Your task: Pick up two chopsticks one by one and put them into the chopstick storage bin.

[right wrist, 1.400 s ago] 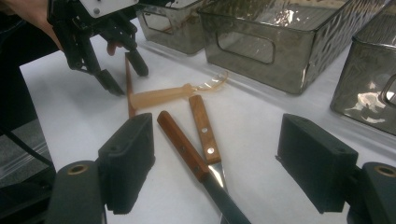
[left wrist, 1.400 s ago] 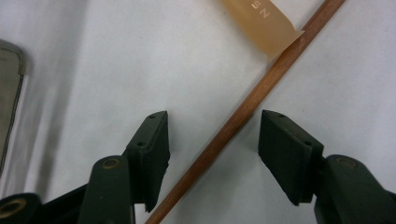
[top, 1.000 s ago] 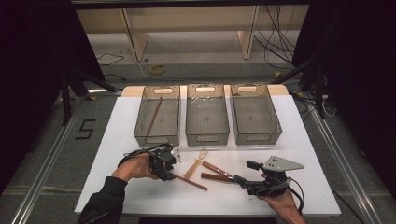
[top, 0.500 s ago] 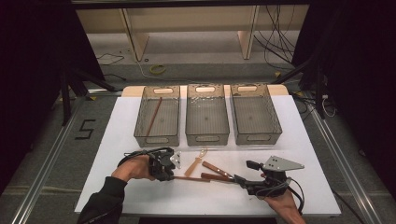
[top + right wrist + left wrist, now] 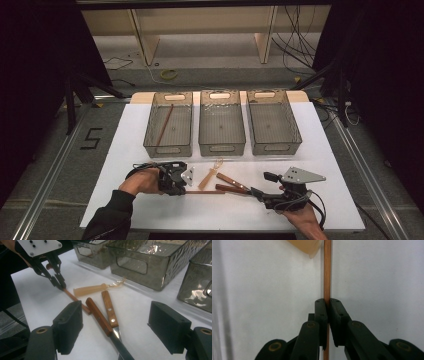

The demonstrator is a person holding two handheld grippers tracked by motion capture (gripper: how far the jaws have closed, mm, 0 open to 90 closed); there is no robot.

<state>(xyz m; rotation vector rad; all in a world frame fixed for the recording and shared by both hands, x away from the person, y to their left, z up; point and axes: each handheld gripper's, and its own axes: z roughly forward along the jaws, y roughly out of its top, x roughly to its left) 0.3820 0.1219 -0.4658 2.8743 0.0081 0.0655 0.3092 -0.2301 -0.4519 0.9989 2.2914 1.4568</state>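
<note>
My left gripper (image 5: 327, 312) had just closed its jaws on the chopstick (image 5: 327, 270) lying near-left on the surface (image 5: 150, 210); next, I judged, lift it toward the far-left bin (image 5: 150, 131). My right gripper (image 5: 116, 327) stood wide, empty.

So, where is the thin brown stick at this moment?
In the high view the thin brown stick lies on the white table near the front, clamped by the left gripper, beside the pale fork.

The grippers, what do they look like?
Both are black. The left gripper has blocky black jaws with brass-coloured pins on the arms, and a white plate with small holes. The right gripper carries a grey three-cornered plate and trails a black cable. The left forearm wears a dark sleeve.
</note>
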